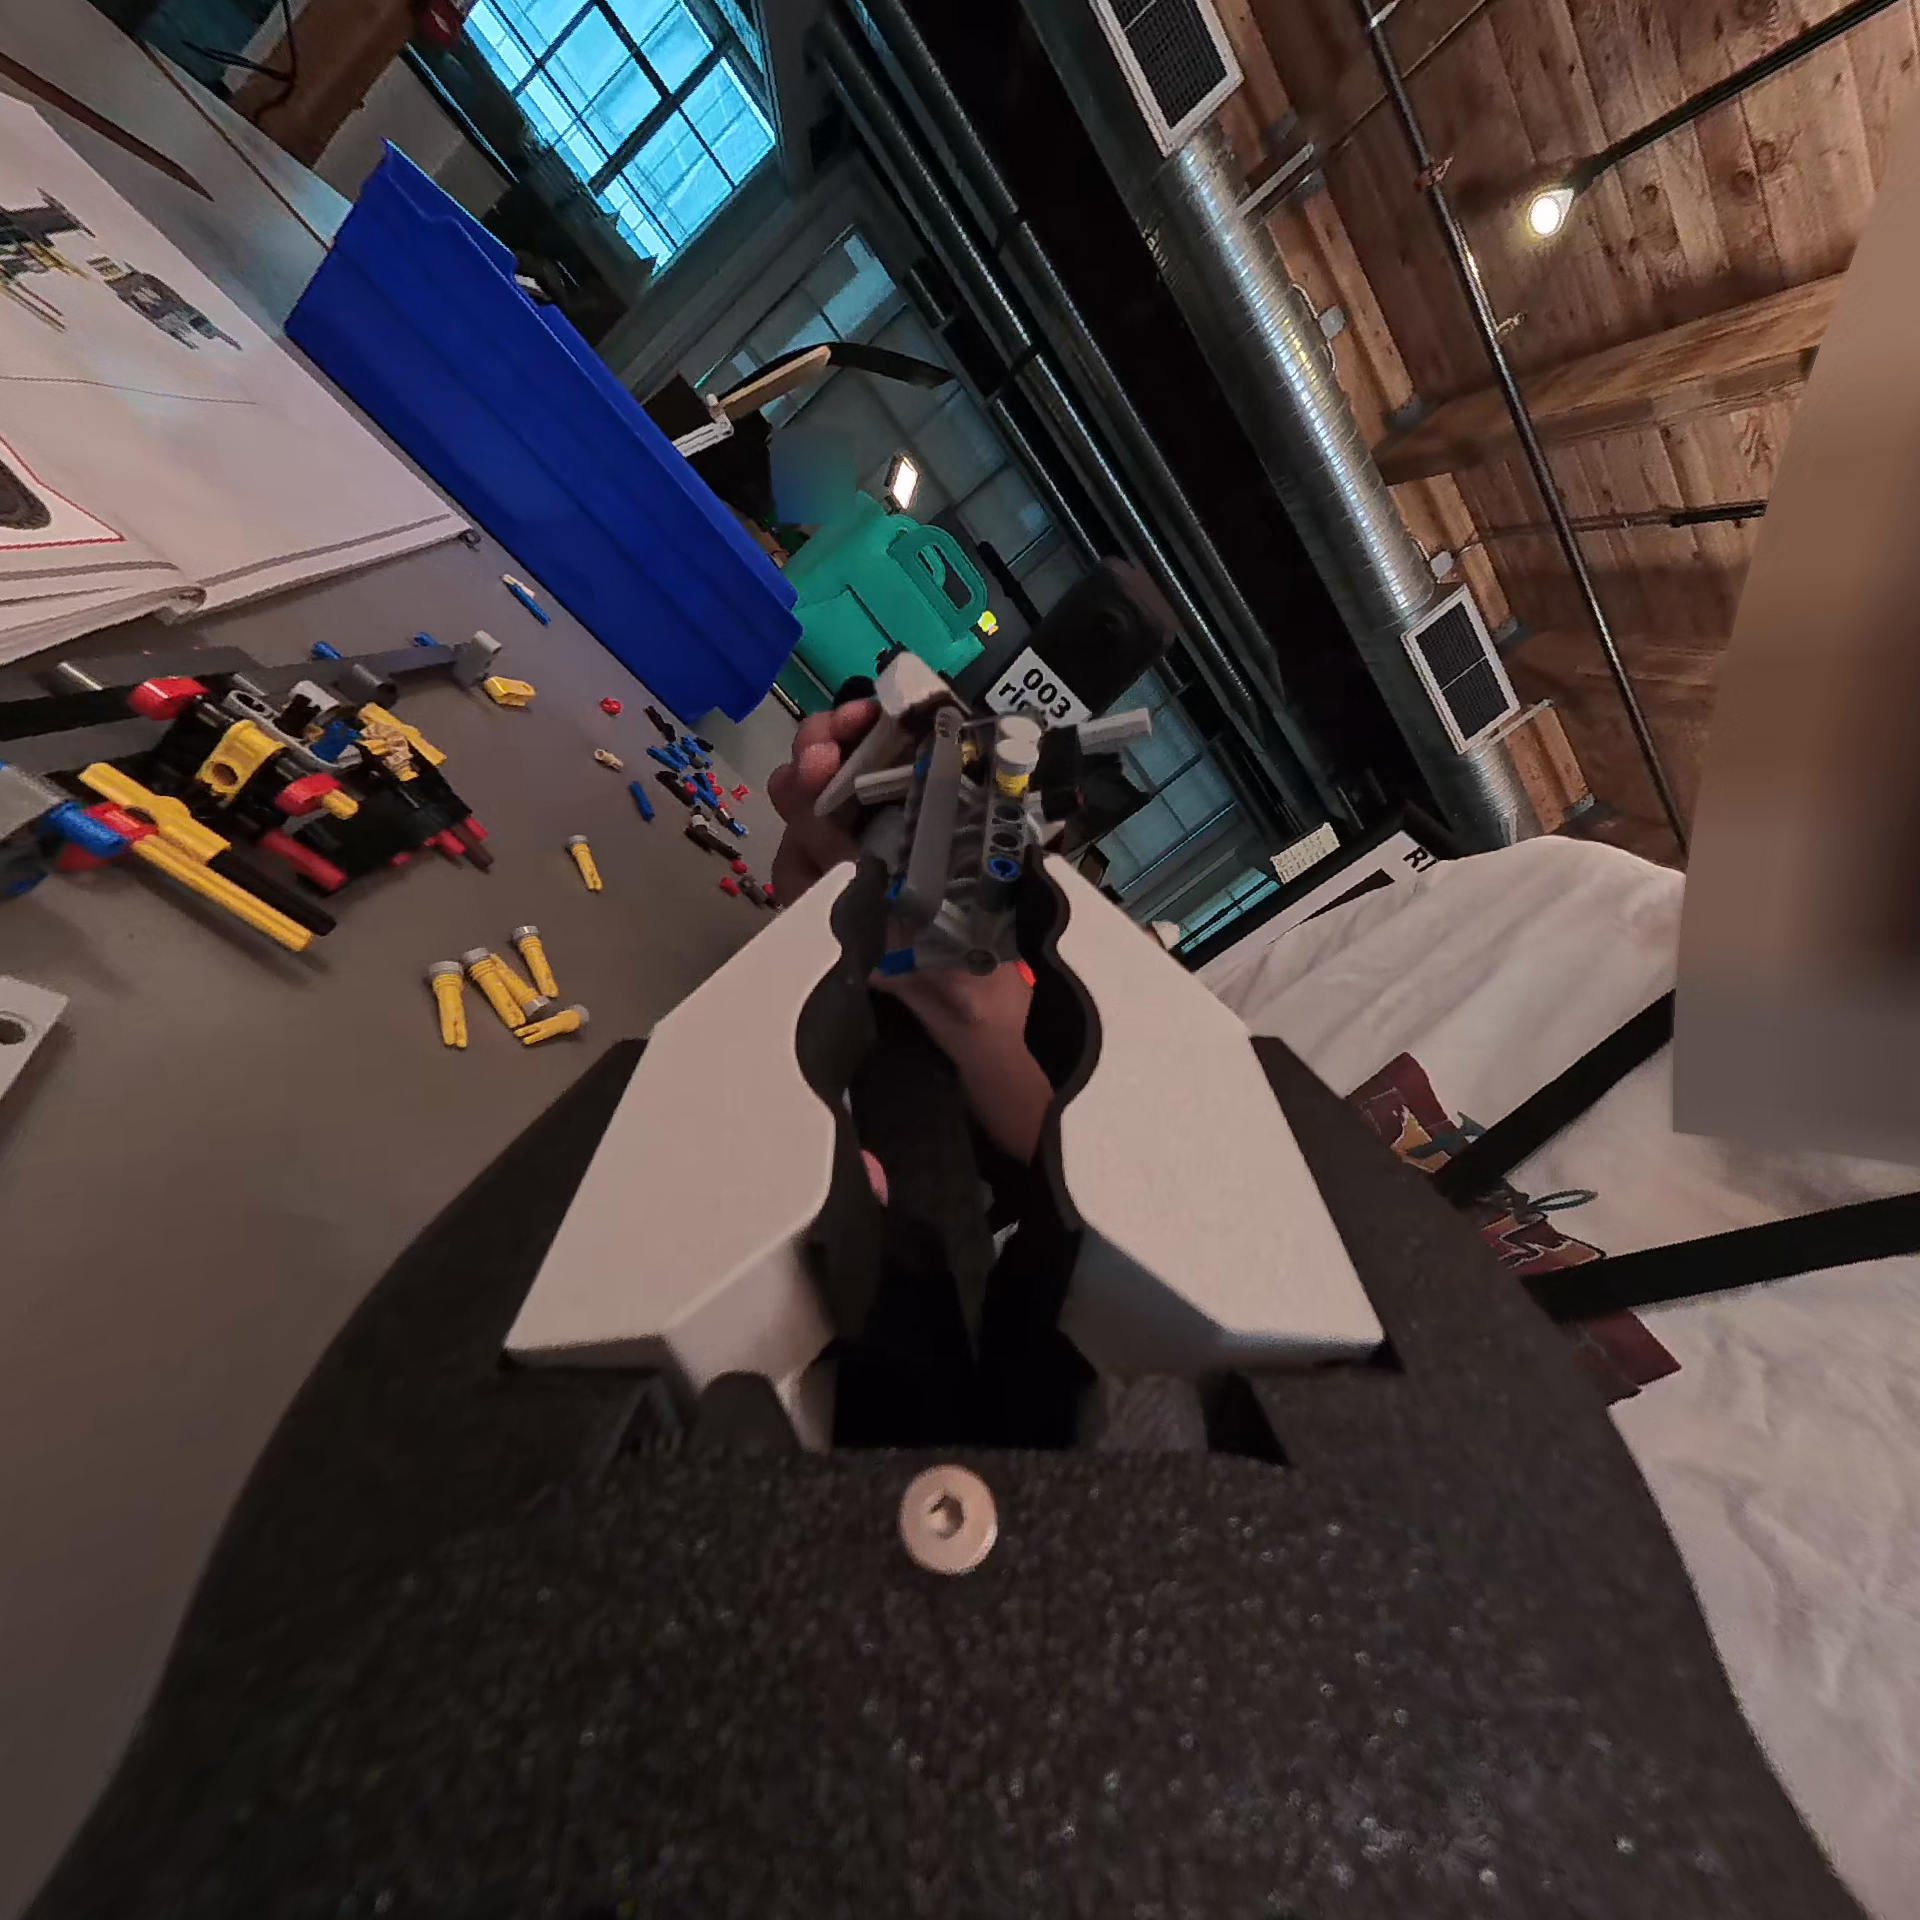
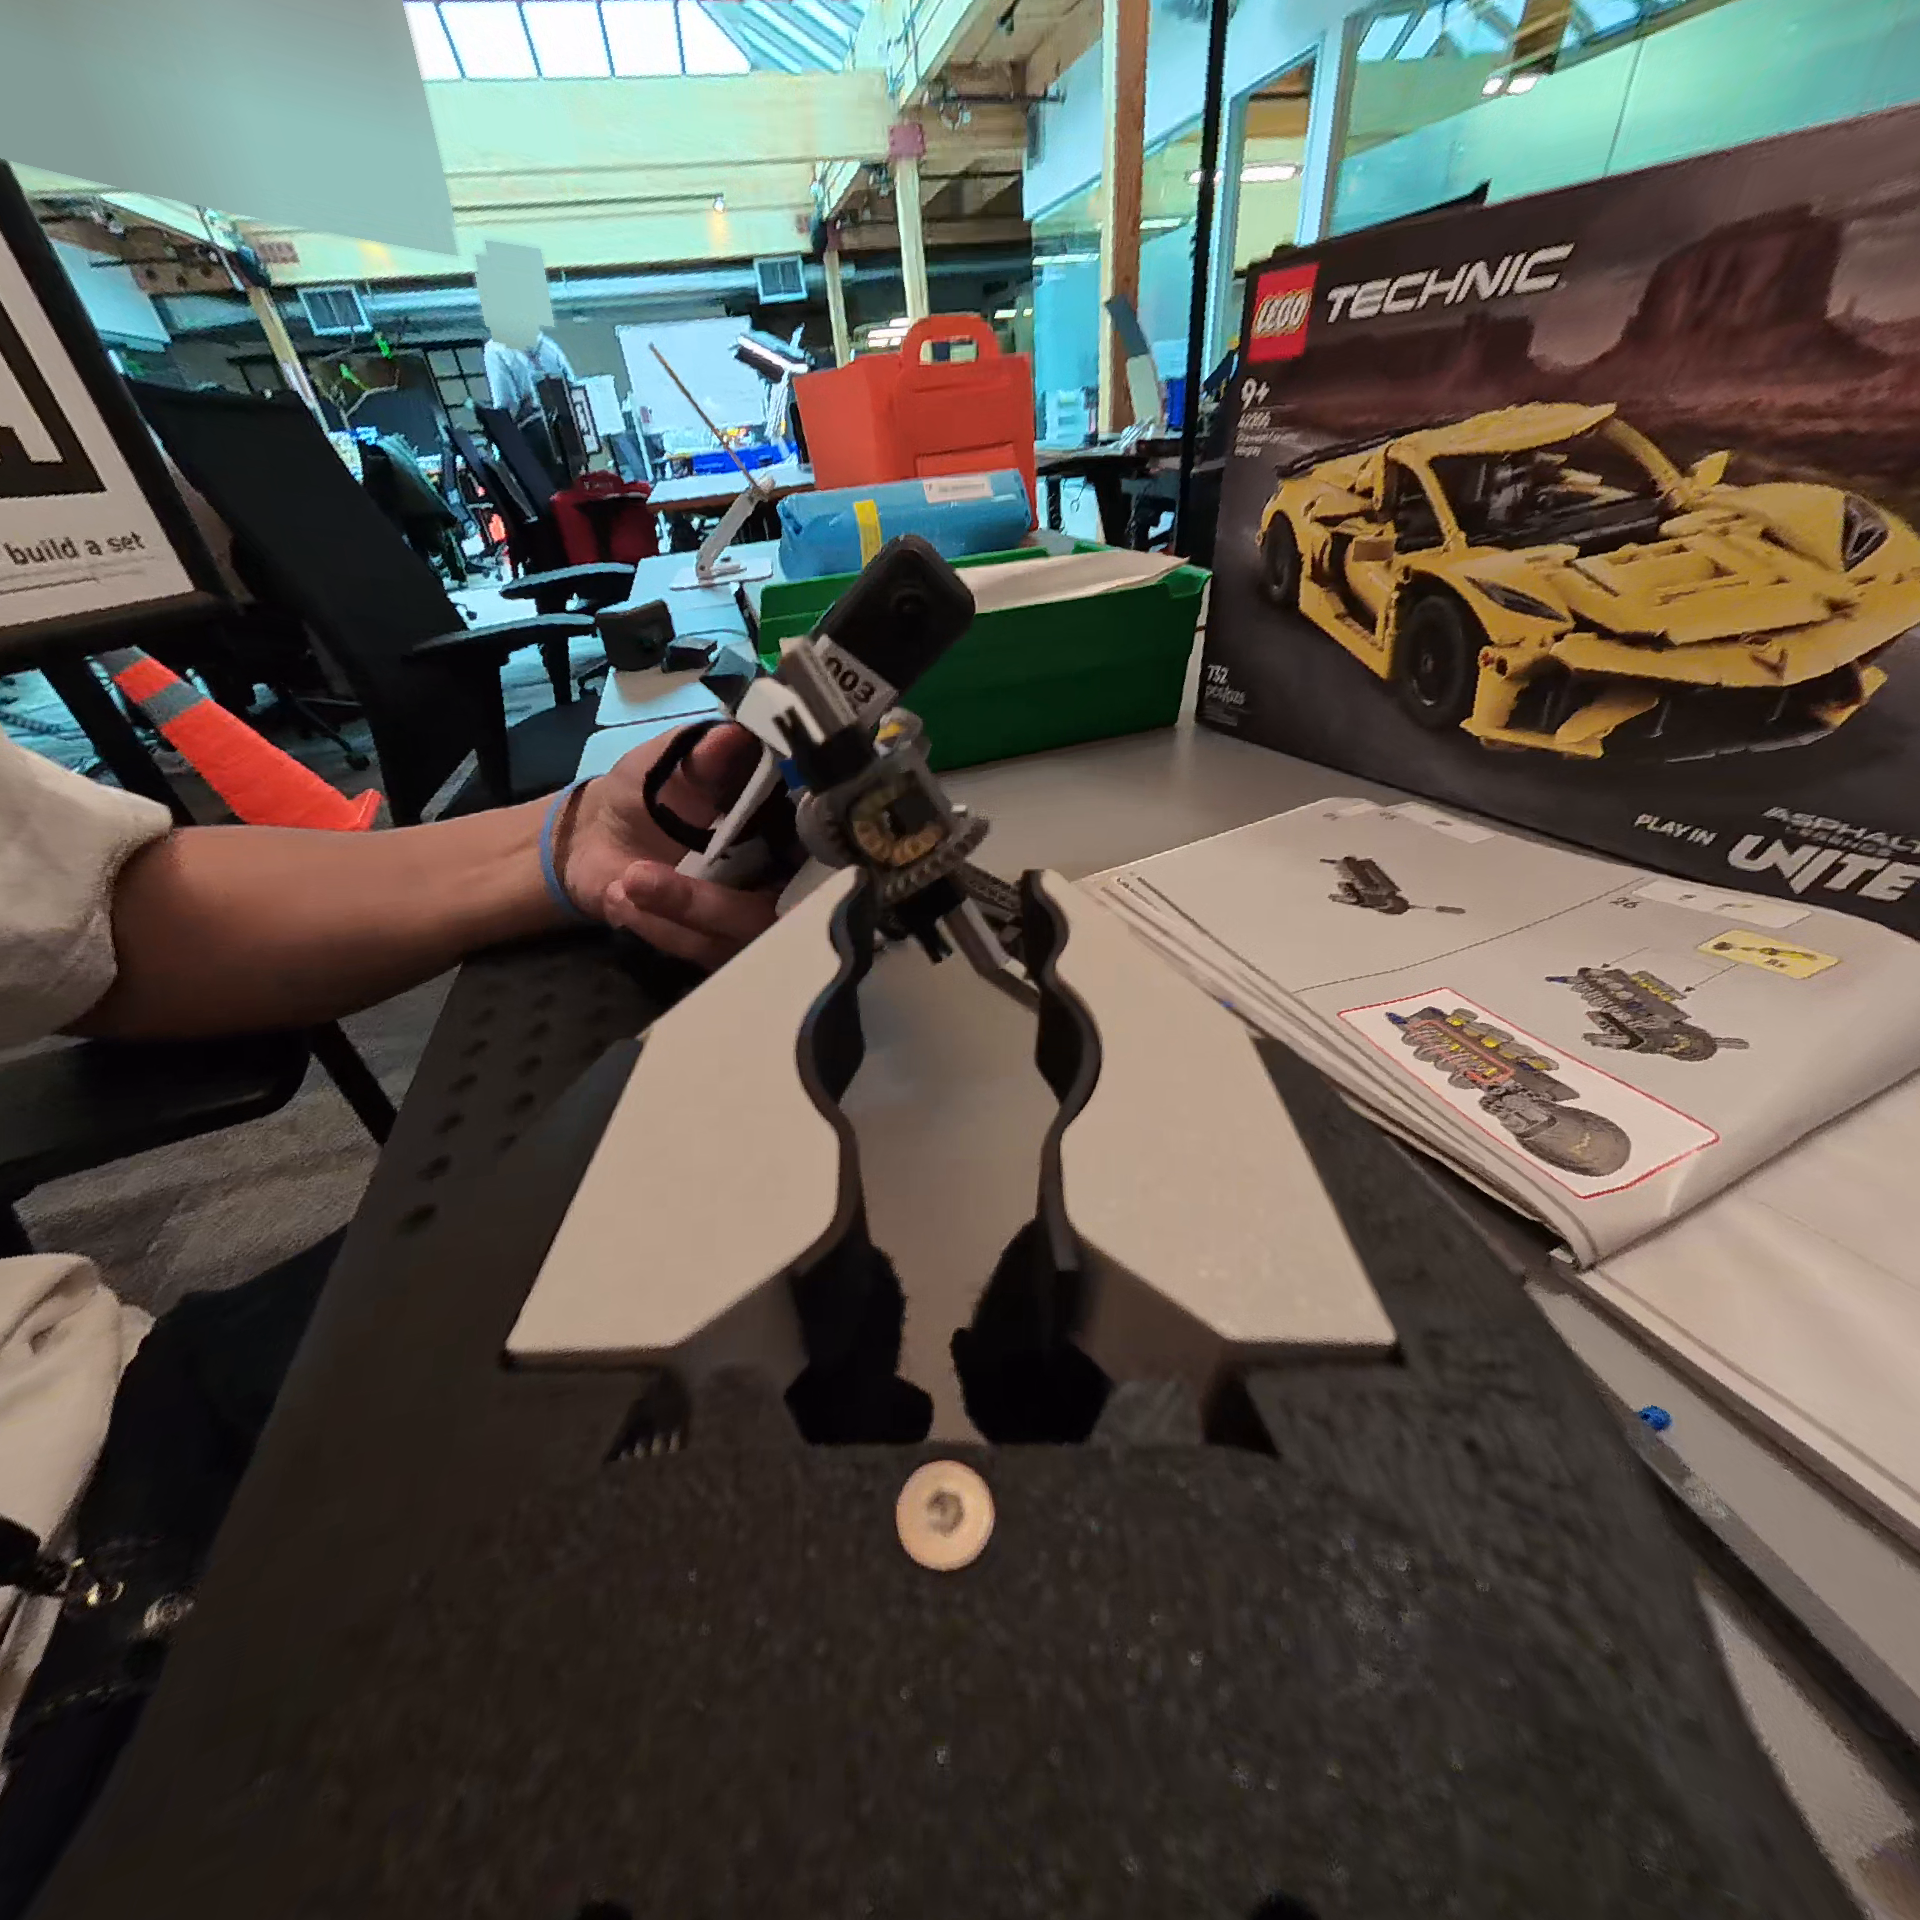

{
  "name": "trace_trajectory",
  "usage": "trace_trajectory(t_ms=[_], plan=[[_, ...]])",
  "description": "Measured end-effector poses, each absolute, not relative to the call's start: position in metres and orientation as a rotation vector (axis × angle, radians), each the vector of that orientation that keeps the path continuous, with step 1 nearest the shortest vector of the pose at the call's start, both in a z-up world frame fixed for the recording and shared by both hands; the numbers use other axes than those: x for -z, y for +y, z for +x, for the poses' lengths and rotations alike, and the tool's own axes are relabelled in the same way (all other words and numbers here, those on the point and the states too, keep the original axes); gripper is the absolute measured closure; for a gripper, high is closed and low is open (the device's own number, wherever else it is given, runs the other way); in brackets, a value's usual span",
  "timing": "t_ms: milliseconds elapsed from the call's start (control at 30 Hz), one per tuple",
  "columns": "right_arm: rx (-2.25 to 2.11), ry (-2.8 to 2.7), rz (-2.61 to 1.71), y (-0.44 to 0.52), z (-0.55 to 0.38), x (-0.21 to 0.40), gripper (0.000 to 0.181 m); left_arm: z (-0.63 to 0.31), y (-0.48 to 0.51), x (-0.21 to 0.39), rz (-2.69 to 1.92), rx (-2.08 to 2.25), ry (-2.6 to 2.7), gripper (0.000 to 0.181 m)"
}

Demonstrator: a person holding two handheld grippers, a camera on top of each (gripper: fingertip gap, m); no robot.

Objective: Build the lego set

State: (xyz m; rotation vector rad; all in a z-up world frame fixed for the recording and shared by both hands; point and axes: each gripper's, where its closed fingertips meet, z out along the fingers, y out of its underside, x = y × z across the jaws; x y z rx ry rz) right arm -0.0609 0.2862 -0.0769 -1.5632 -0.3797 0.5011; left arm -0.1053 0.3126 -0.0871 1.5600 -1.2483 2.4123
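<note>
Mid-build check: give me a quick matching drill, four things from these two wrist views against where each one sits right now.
Things:
1. blue bin
2. grey subassembly
3. set box
4. instruction booklet

Places:
A. lying open on the table, in front of the set box
B. standing upright at the back of the table
C. gripped at the tips of the left gripper, its jaws closed on it
D. behind the loose pieces

Pairs: 1-D, 2-C, 3-B, 4-A
</note>
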Motion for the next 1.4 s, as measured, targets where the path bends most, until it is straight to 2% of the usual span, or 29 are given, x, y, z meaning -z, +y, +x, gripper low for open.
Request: trace_trajectory(t_ms=[600, 1067, 1400], plan=[[-0.547, -0.452, -1.593, 0.283, -0.078, 0.087, 0.158, -0.106, 0.304, 0.089, 1.537, -2.377, -1.317, 0.158], [-0.495, -0.514, -1.510, 0.276, -0.078, 0.076, 0.140, -0.105, 0.305, 0.092, 1.565, -2.368, -1.322, 0.158], [-0.467, -0.500, -1.520, 0.276, -0.074, 0.077, 0.145, -0.105, 0.309, 0.092, 1.585, -2.378, -1.310, 0.158]])
